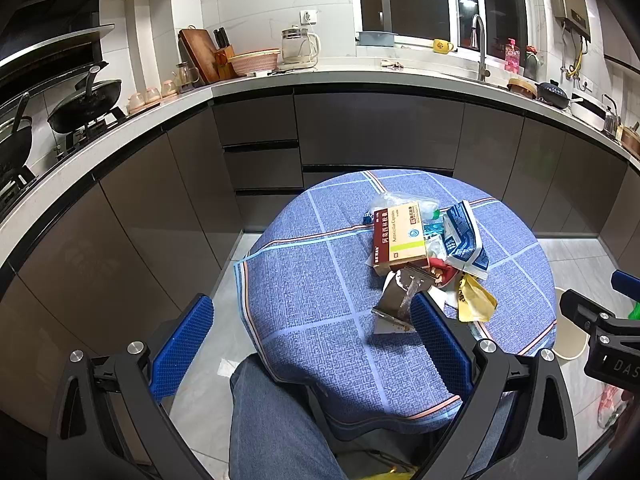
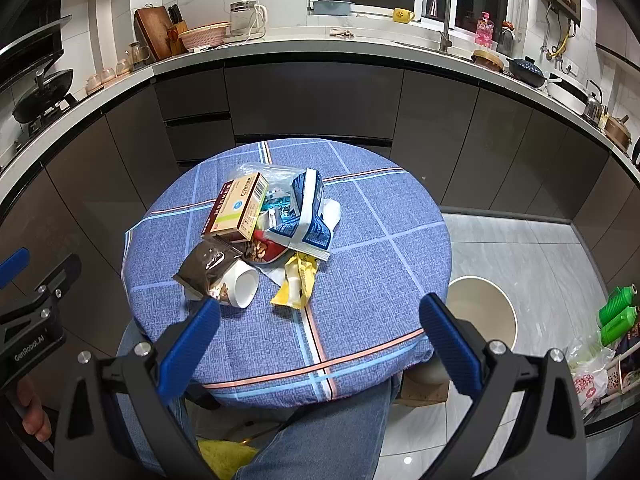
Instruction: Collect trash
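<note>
A pile of trash lies on a round table with a blue checked cloth [image 2: 360, 240]. It holds a medicine box [image 2: 236, 210], a blue and white packet [image 2: 308, 216], a yellow wrapper [image 2: 298, 282], a brown foil packet [image 2: 206, 268] and a white paper cup [image 2: 244, 284] on its side. In the left wrist view the box [image 1: 400, 236], the foil packet [image 1: 400, 300] and the yellow wrapper [image 1: 476, 300] show too. My left gripper [image 1: 308, 332] is open and empty, near the table's left edge. My right gripper [image 2: 320, 332] is open and empty above the table's front edge. Both are short of the pile.
A round bin [image 2: 480, 312] stands on the floor right of the table. Green bottles [image 2: 618, 312] and bags lie at the far right. Dark cabinets and a worktop [image 2: 320, 46] with kitchenware curve behind. The person's jeans-clad leg [image 1: 272, 420] is under the table.
</note>
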Available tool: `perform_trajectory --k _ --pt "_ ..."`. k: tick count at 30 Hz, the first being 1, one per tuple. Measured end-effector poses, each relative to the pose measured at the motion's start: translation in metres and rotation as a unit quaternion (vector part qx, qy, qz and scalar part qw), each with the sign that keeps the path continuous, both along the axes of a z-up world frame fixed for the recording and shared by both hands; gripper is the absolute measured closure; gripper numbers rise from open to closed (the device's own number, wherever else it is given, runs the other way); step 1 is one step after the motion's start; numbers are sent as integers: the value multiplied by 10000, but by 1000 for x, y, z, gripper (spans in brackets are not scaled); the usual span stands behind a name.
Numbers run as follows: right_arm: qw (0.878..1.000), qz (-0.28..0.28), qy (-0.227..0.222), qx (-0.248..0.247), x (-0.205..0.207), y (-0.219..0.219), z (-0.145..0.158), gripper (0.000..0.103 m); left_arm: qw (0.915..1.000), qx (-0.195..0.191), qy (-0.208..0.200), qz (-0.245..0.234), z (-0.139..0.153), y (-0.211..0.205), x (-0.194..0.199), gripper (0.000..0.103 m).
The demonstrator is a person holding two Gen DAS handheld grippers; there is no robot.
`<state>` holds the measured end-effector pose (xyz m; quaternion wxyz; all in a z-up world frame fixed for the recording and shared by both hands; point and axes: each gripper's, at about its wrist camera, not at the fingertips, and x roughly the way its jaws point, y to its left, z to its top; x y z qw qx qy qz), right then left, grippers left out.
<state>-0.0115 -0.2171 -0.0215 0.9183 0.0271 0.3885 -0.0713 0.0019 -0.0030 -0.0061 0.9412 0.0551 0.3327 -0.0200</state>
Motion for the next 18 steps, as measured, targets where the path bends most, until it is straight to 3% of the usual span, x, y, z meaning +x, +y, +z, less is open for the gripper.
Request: perform_trajectory --k 18 --pt "10000 -5 0 -1 1 0 1 3 10000 20 18 -14 0 -3 0 8"
